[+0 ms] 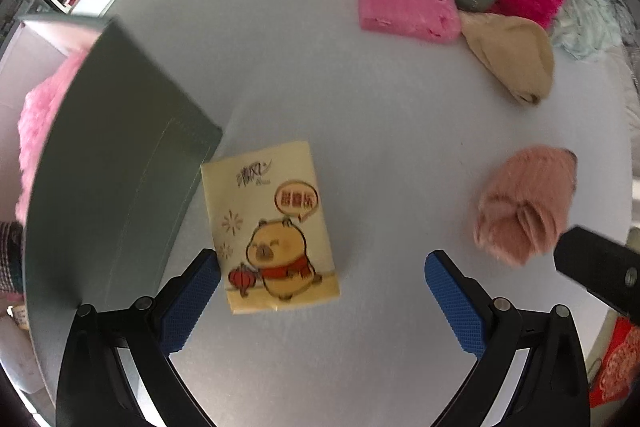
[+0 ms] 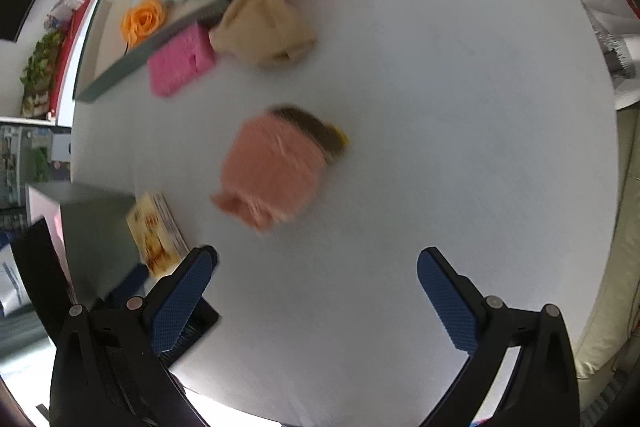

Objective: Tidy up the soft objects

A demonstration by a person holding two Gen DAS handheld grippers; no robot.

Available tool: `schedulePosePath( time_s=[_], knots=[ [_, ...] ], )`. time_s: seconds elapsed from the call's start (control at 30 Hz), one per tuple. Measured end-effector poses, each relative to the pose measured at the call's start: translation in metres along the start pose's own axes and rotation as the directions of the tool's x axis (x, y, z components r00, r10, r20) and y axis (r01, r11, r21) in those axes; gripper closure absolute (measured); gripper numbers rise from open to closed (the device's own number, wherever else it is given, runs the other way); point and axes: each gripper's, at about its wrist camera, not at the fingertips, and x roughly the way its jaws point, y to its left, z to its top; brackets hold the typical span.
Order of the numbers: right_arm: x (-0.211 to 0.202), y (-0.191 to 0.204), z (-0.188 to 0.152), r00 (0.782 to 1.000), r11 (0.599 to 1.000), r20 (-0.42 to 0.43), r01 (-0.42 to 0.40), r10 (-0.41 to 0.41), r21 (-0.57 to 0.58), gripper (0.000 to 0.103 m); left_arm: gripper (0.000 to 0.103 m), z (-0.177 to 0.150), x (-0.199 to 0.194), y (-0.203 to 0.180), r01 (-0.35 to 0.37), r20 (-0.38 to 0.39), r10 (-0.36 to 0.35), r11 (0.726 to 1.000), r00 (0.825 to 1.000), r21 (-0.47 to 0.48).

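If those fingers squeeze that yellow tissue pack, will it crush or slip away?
The tissue pack looks soft and light, so it would probably dent, not break. Its wrapper seems glossy, so it might slide a little on the smooth table. Lying flat, it shouldn't roll.

Bright, even daylight washes the pale grey counter (image 1: 360, 107), shadows soft. Fisheye bending curves every edge into dark corners. The right wrist view is motion-blurred (worst on the fuzzy salmon-pink rolled cloth (image 2: 272, 175)).

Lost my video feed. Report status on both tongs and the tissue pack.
Left tongs open, empty, straddling tissue pack. Right tongs open, empty, facing peach plush. Green box touching the pack's left corner.
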Motion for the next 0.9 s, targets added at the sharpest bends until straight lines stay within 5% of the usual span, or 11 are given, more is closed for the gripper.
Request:
schedulePosePath(
  time_s=[0.4, 0.47, 0.6, 0.9],
  knots=[
    [0.043, 0.006, 0.044, 0.998, 0.995, -0.056, -0.027, 0.033, 0.096, 0.001, 0.001, 0.023, 0.018, -0.013, -0.037, -0.006, 0.037, 0.999, 0.999, -0.012],
    [0.048, 0.008, 0.045, 0.997, 0.996, -0.063, -0.027, 0.033, 0.089, 0.009, 0.001, 0.028, 0.019, -0.015, -0.037, -0.015, 0.037, 0.999, 0.999, -0.011],
    [0.043, 0.011, 0.043, 0.997, 0.997, -0.051, -0.048, 0.052, 0.067, 0.049, 0.002, 0.033, 0.019, -0.016, -0.033, -0.024, 0.034, 0.999, 0.999, 0.021],
    [0.03, -0.021, 0.021, 0.997, 0.995, -0.065, -0.026, 0.032, 0.092, 0.05, 0.035, 0.019, 0.001, -0.017, -0.011, -0.01, 0.013, 0.982, 1.0, 0.187]
  ],
)
